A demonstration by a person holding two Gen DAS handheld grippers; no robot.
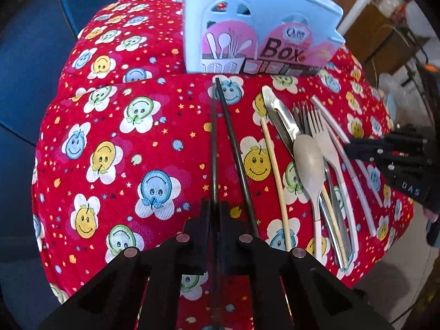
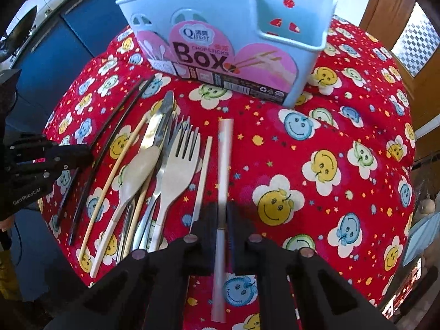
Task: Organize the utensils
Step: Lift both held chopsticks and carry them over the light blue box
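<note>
Gripping chopsticks: left fingers (image 1: 215,211) a black chopstick (image 1: 214,148), right fingers (image 2: 222,214) a white chopstick (image 2: 224,165); holder (image 2: 220,13) reads "Qinar Chopsticks Box".

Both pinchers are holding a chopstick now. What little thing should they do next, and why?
Probably lift both a little. The left gripper is shut on a black chopstick and the right gripper on a white chopstick, but the blue box stands open-topped behind them, so the sticks must rise first.

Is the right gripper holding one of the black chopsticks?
No, the right gripper is shut on a white chopstick.
</note>
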